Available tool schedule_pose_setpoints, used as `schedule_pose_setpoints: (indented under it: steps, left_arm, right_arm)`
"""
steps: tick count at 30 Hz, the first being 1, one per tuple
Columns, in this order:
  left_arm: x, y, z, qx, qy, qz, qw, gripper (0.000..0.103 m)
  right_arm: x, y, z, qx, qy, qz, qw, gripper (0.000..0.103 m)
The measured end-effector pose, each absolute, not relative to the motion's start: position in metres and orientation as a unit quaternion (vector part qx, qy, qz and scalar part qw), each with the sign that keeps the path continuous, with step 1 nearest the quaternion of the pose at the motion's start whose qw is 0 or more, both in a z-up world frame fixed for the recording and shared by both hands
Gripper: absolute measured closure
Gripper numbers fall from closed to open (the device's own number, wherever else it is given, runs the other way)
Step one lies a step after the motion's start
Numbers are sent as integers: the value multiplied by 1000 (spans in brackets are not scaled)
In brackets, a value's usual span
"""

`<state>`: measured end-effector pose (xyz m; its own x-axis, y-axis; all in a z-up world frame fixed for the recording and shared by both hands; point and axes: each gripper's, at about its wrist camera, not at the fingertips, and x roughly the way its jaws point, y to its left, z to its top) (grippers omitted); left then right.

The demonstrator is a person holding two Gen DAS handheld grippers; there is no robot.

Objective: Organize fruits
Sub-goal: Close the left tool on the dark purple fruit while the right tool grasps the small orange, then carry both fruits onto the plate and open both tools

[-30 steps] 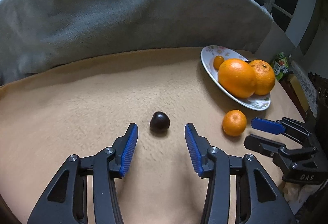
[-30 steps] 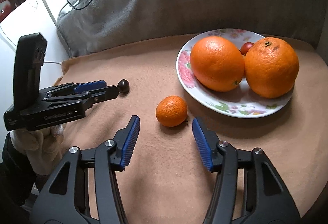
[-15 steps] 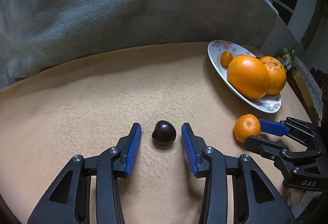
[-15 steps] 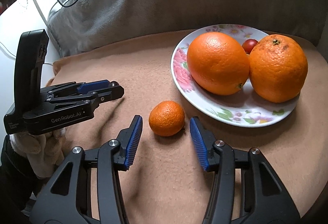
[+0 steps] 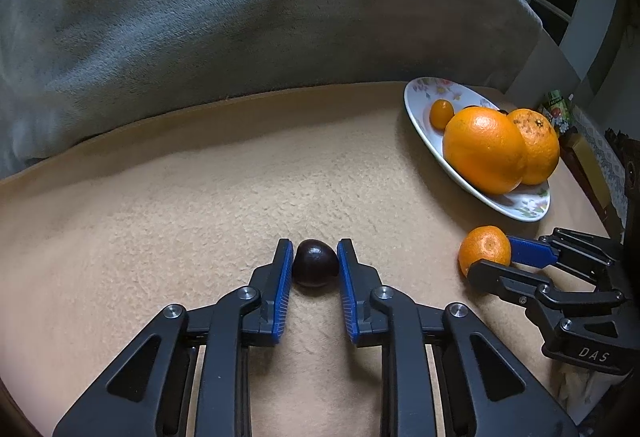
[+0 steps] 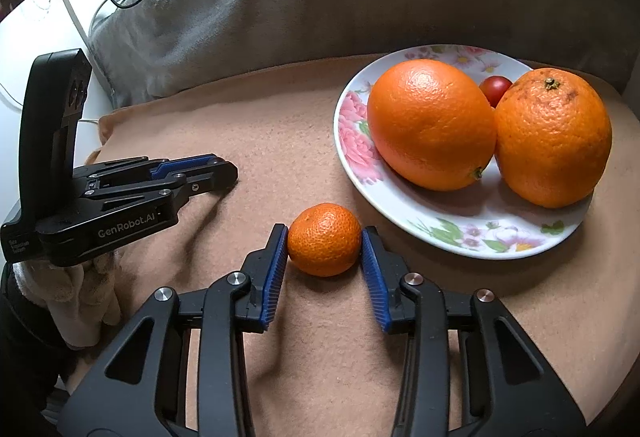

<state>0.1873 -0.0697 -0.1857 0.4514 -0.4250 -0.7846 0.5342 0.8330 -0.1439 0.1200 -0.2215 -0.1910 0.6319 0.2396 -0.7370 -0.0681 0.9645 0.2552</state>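
While pinched by blue pads: dark fruit; mandarin.

A home, likely a living room. A tan fleece blanket covers a cushioned seat, a grey plush throw drapes its backrest, and a floral china plate holds fruit.

My grippers are black with blue pads. Between one pair sits a dark maroon fruit — between the other, an orange mandarin. The plate is white with pink flowers and green leaves — the blanket tan, the cushion grey.
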Motion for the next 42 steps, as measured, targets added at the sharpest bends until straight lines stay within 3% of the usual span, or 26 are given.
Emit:
schedule_pose_setpoints:
  steps: [16,42]
  left_arm:
    - [183,-78,-156,57,415,-285,862,82]
    - [203,-187,-116,75,378,-343,857,82]
  right_arm:
    - [91,-245,-152,97,374,98,917,65]
    - [76,-311,-136,97,337,67,934,65]
